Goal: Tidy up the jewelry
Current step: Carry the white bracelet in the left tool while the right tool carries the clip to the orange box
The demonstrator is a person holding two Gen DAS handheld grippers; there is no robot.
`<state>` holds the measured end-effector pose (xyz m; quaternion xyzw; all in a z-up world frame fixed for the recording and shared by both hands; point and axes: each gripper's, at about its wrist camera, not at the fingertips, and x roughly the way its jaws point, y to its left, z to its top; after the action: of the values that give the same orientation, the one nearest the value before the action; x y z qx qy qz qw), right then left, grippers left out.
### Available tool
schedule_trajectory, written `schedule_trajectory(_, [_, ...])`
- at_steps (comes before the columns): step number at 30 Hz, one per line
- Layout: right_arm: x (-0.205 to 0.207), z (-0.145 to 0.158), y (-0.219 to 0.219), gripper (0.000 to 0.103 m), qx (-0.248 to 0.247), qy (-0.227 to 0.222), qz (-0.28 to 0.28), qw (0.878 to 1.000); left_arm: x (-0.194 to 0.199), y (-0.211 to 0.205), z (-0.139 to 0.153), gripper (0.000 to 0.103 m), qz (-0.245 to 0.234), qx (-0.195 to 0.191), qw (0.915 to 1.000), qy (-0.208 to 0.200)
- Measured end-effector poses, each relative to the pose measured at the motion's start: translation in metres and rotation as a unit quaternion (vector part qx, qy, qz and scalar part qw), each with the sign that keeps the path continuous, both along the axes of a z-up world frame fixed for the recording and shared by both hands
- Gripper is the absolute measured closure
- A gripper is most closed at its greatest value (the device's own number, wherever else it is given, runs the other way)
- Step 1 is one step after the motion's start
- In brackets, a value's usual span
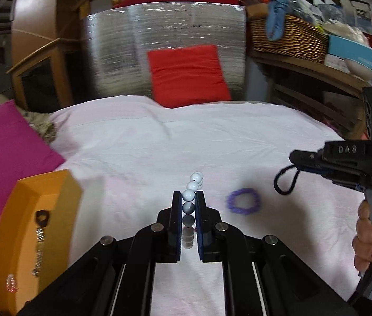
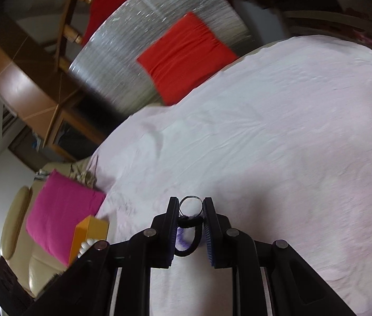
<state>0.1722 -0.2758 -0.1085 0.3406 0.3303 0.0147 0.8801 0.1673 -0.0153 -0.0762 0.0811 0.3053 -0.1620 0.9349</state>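
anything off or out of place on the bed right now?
One stray: a purple bracelet lies loose on the white sheet, well apart from the orange box that already holds some pieces. The left gripper is shut on a white bead bracelet; the right gripper on a silver ring. No damage or spill visible.

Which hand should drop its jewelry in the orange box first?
Probably the left. Its fingers hold the white bead bracelet right beside the orange box. The right gripper, holding a ring and black loop, looks farther away.
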Motion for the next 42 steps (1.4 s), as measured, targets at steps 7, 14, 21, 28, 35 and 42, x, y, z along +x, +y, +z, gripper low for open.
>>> schedule_trajectory(7, [0.016, -0.014, 0.043, 0.083, -0.008, 0.019, 0.039, 0.999, 0.012, 0.03, -0.013, 0.094, 0.055, 0.028, 0.998, 0.016])
schedule_trajectory(14, [0.021, -0.031, 0.079, 0.083, -0.022, 0.041, 0.087, 0.995, 0.015, 0.05, -0.019, 0.094, 0.084, 0.044, 0.9954, 0.014])
schedule_trajectory(21, [0.02, -0.043, 0.098, 0.083, -0.022, 0.06, 0.118, 0.991, 0.019, 0.051, -0.024, 0.094, 0.094, 0.057, 0.9938, 0.018])
schedule_trajectory(28, [0.017, -0.041, 0.096, 0.083, -0.016, 0.056, 0.117, 0.991, 0.019, 0.048, -0.024, 0.094, 0.092, 0.06, 0.9938, 0.016])
schedule_trajectory(35, [0.016, -0.037, 0.089, 0.083, -0.013, 0.053, 0.113, 0.992, 0.019, 0.046, -0.024, 0.094, 0.097, 0.065, 0.9931, 0.012])
schedule_trajectory(42, [0.017, -0.038, 0.092, 0.083, -0.014, 0.054, 0.117, 0.992, 0.018, 0.048, -0.023, 0.094, 0.098, 0.064, 0.993, 0.013])
